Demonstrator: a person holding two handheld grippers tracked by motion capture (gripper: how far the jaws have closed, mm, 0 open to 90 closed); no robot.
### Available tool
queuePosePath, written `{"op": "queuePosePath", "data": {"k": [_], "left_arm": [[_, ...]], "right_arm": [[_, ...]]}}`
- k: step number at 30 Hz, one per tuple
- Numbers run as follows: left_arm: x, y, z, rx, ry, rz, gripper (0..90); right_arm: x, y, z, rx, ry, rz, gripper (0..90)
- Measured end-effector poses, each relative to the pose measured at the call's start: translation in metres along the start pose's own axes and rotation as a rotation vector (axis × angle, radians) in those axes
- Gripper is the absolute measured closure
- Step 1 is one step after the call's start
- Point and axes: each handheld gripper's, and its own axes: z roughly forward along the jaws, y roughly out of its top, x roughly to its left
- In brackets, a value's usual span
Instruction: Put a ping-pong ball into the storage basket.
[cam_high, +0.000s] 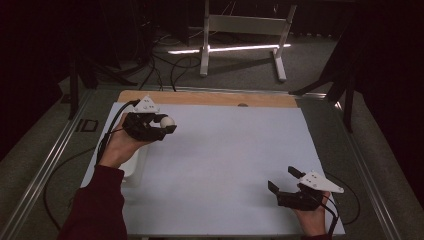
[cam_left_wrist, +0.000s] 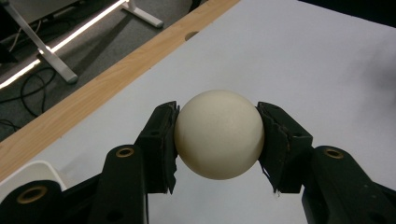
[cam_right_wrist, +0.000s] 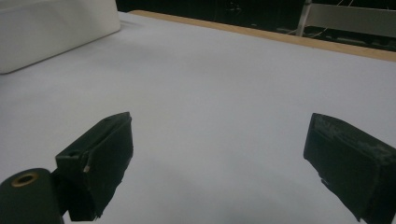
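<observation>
grippers over a white-covered table, one grasping a ball, one released.

right gripper (cam_high: 285, 181), nearest at the table's front right, sits low over the white sheet (cam_high: 225, 155) with its jaws spread wide and nothing between them. left gripper (cam_high: 169, 125), farther off at the left, is raised above the sheet; its pads (cam_left_wrist: 163, 140) clench a cream-white ball (cam_left_wrist: 218, 134) from both sides, so the ball hangs clear of the surface. a white container (cam_high: 135, 170) lies under the left forearm. beyond the sheet runs the table's wooden edge (cam_high: 210, 98), then the floor with a white frame (cam_high: 245, 25) and cables.
</observation>
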Motion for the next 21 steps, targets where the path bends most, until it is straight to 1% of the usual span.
{"op": "queuePosePath", "data": {"k": [13, 19, 21], "left_arm": [[0.004, -0.007, -0.007, -0.006, 0.015, -0.016, 51.4], [0.007, -0.014, -0.010, -0.004, 0.024, -0.031, 51.4], [0.007, -0.015, -0.010, -0.002, 0.026, -0.030, 51.4]], "right_arm": [[0.001, 0.000, 0.001, 0.002, 0.002, 0.000, 7.7], [0.001, -0.001, 0.002, 0.002, 0.005, -0.001, 7.7], [0.001, -0.001, 0.002, 0.003, 0.006, -0.001, 7.7]]}}
